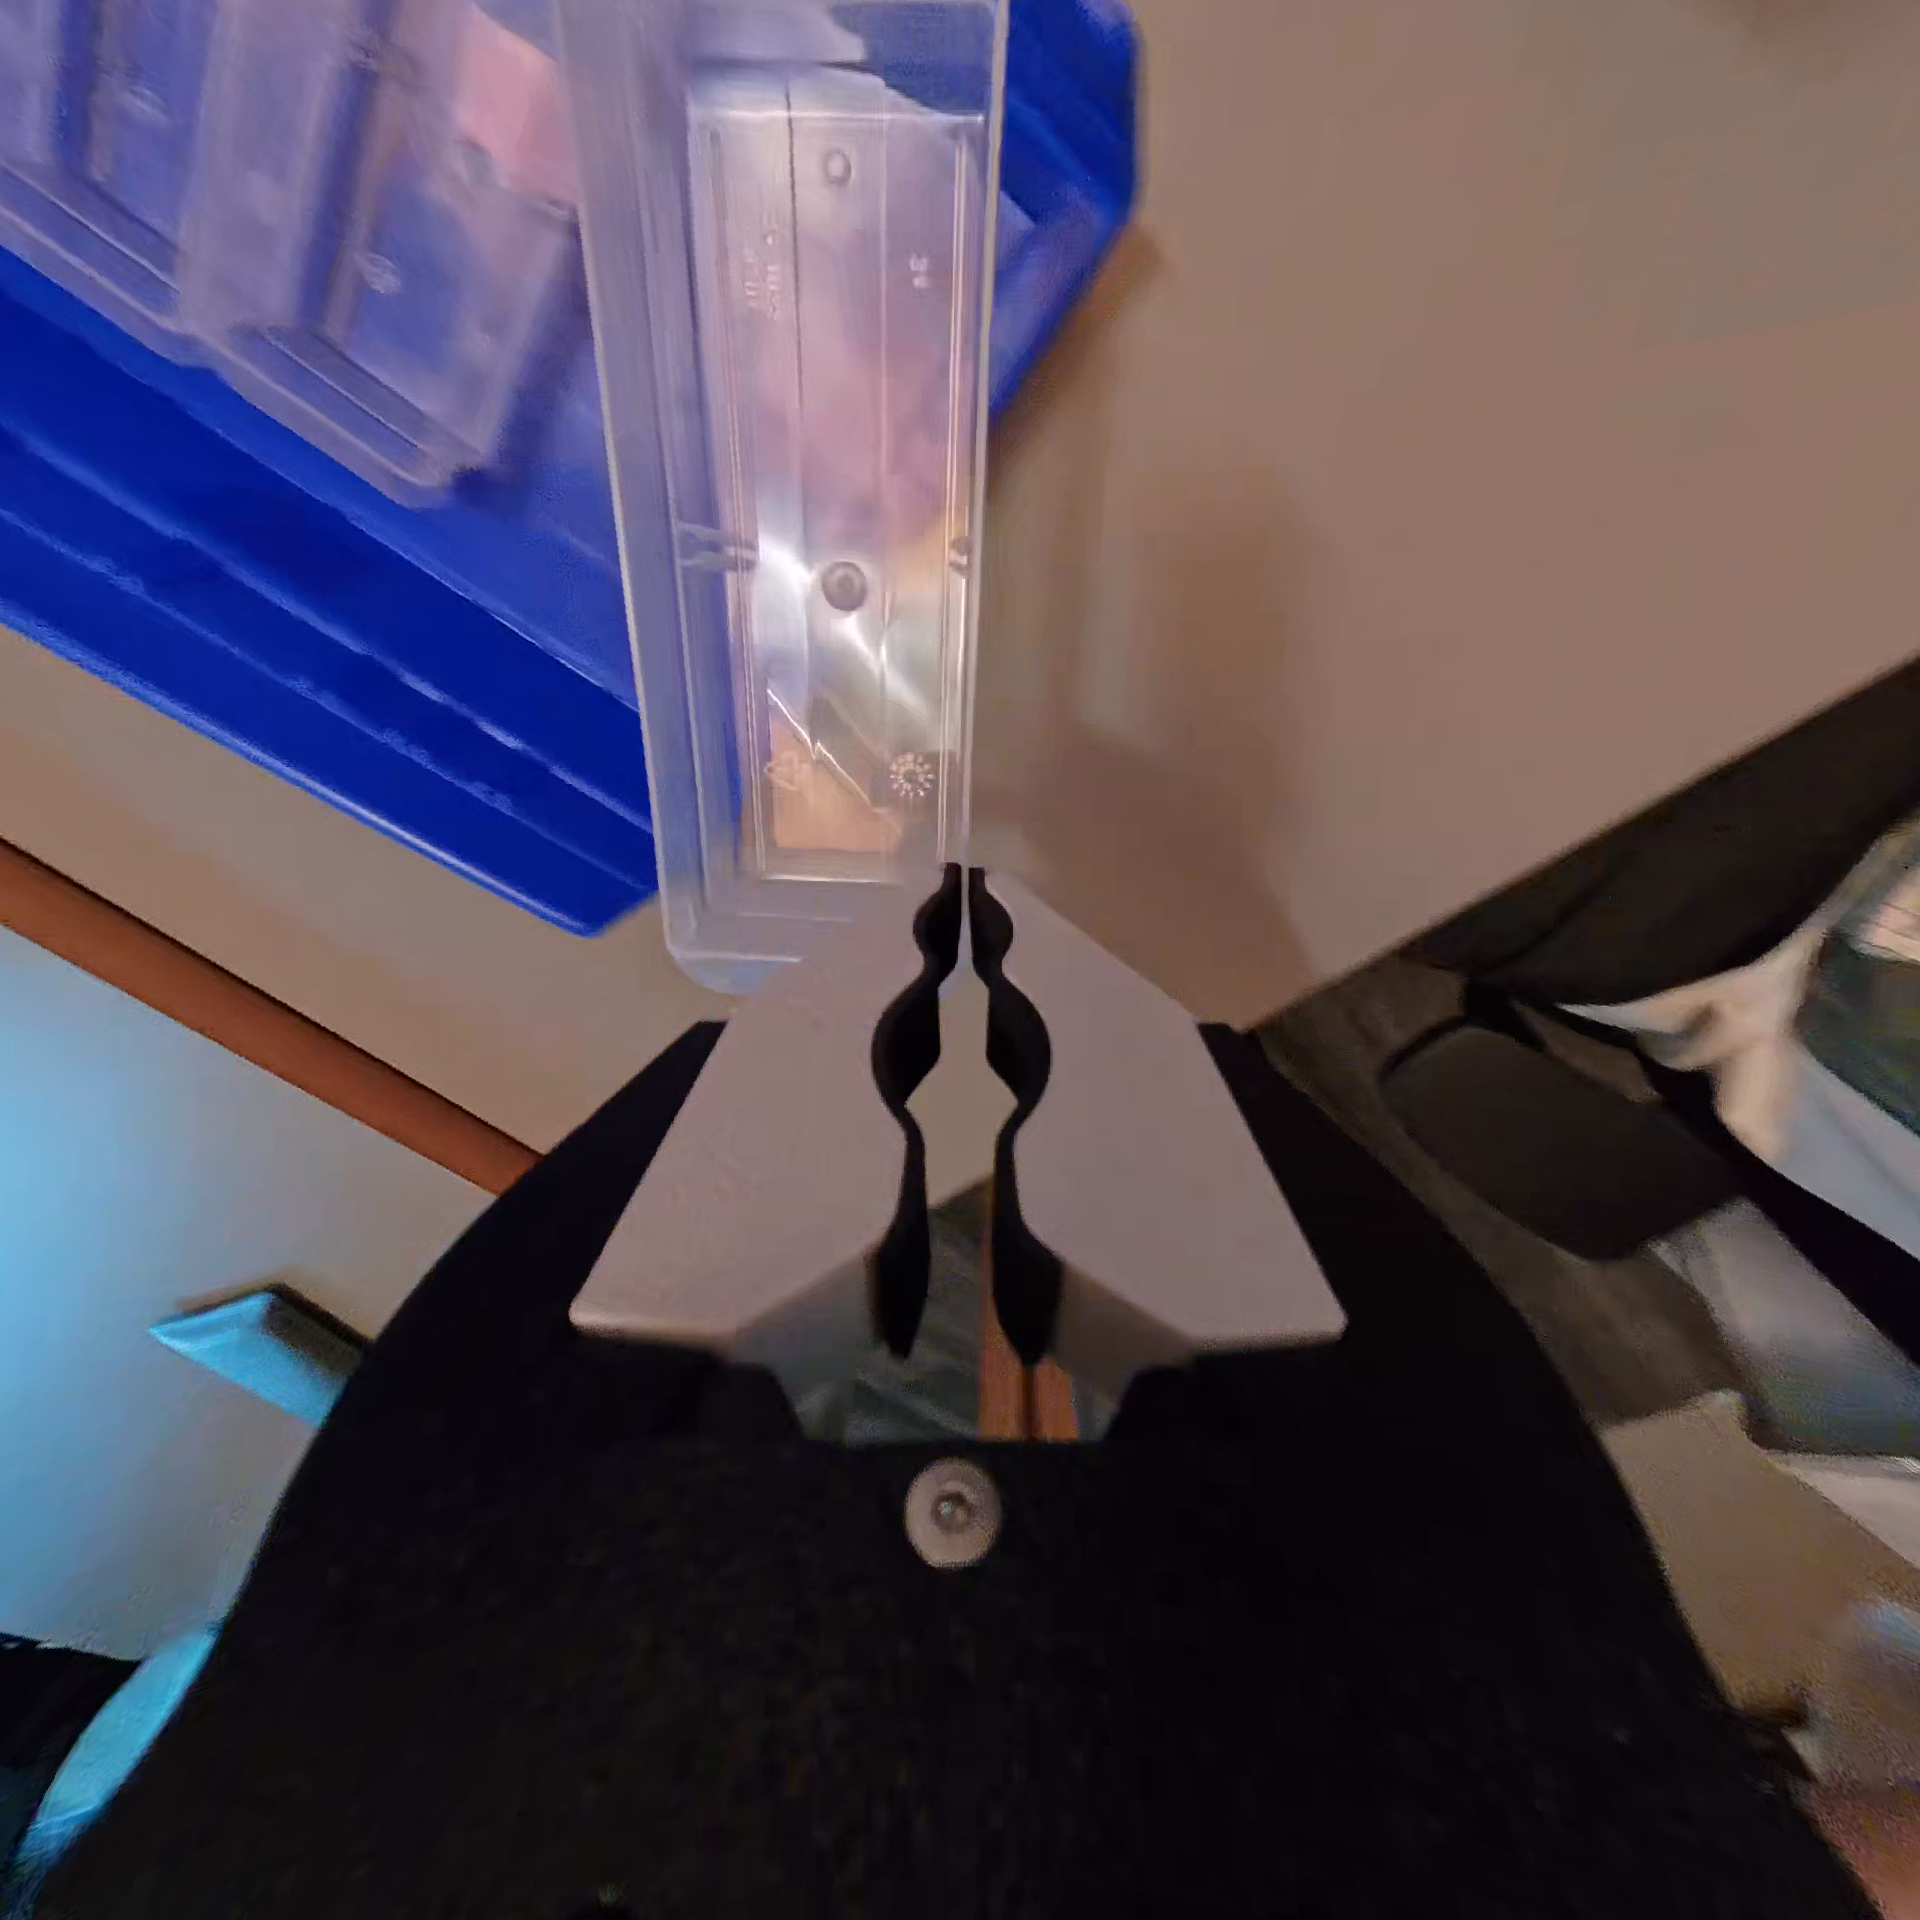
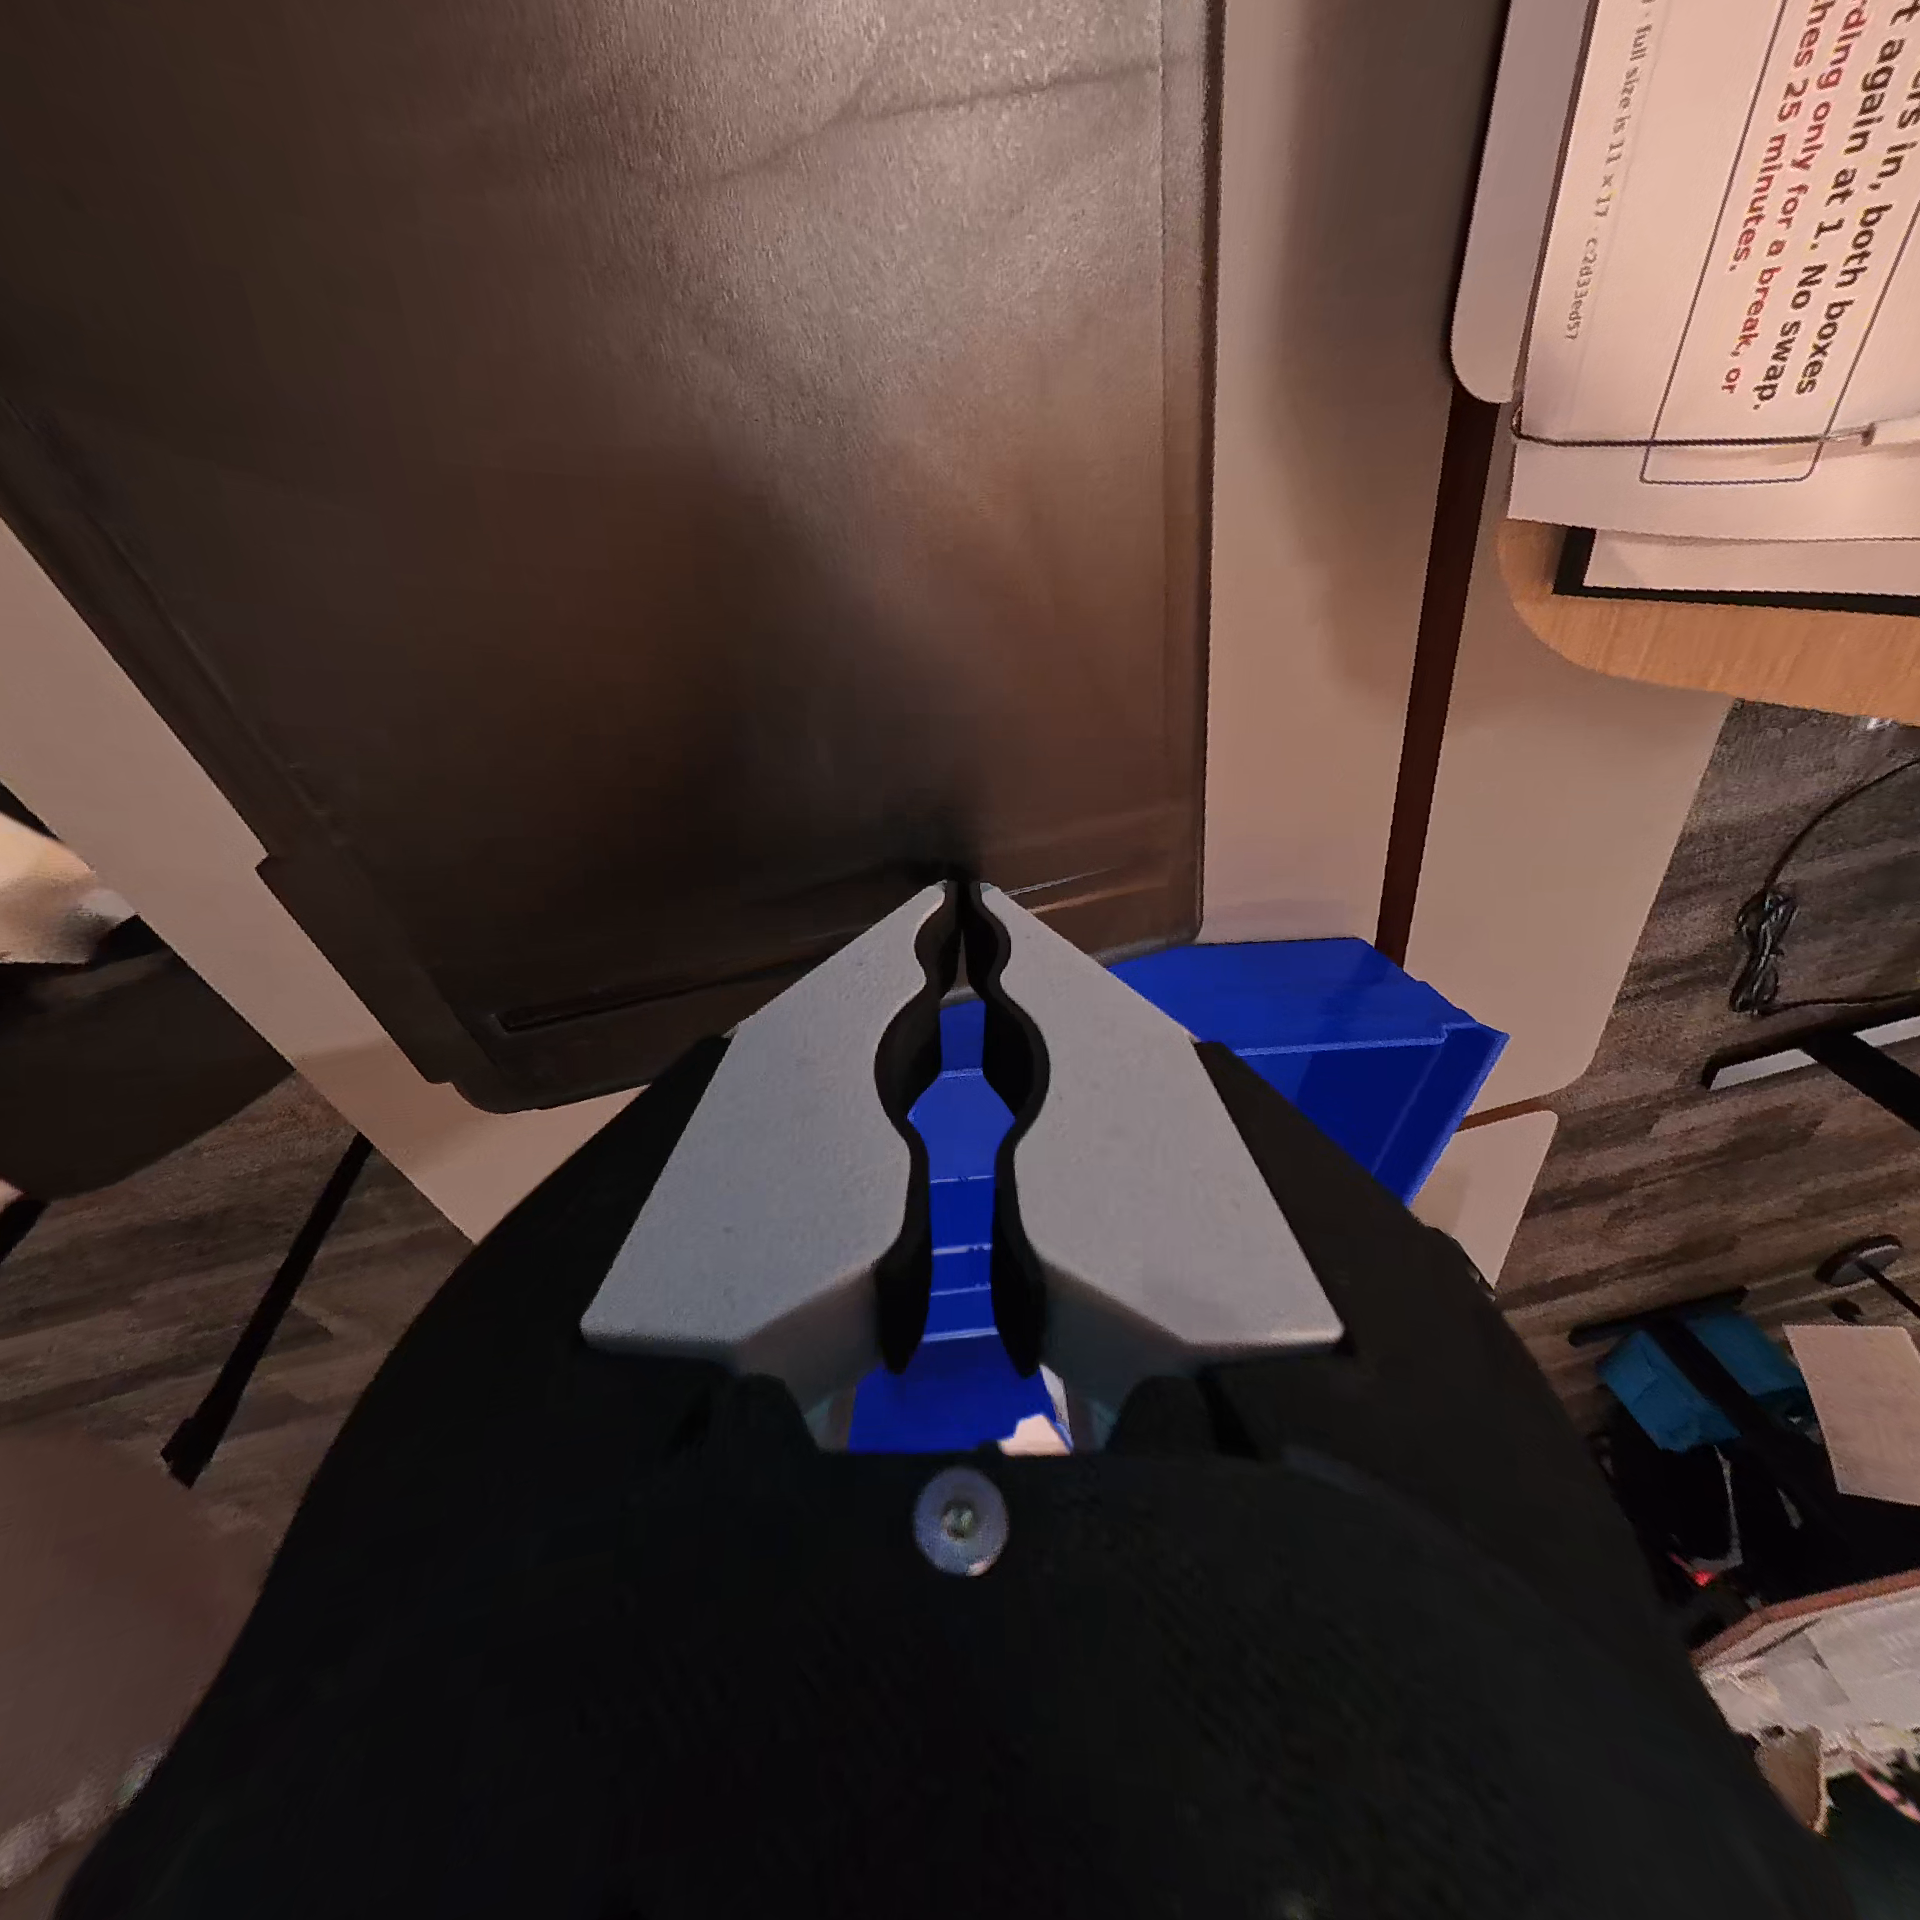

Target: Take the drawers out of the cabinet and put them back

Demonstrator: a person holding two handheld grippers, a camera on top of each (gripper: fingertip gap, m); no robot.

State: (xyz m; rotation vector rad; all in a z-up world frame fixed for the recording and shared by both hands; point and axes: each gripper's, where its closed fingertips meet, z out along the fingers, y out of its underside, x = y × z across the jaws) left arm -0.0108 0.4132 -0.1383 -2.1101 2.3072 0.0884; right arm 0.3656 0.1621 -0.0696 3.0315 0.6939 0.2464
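A pale beige table (image 1: 1455,416) fills the left wrist view, its edge dropping to a cluttered floor at the right, and on it at the far left sits a blue plastic cabinet (image 1: 312,644) whose front shows more clear drawers, blurred by motion. Right of that, the left tool (image 1: 958,878) pinches the thin wall of a long, clear, empty plastic drawer (image 1: 831,468) at its near end, fingers pressed together on the right-hand rim. The drawer is out of its slot and held beside the cabinet; its long axis runs straight away from the tool, far end pointing toward the top of the view and overlapping the cabinet's corner. To reinsert it well, I judge the drawer should be swung so that its long axis lines up with an empty slot, then eased in level (a one-corner pinch on a slick wall lets it swivel, so go slowly). In the right wrist view, a dark brown panel (image 2: 644,468), seemingly a chair back, fills the background with papers (image 2: 1714,260) at the far right; the right tool (image 2: 958,894) has its tips closed together on nothing, with a blue plastic bin (image 2: 1340,1029) just beyond.
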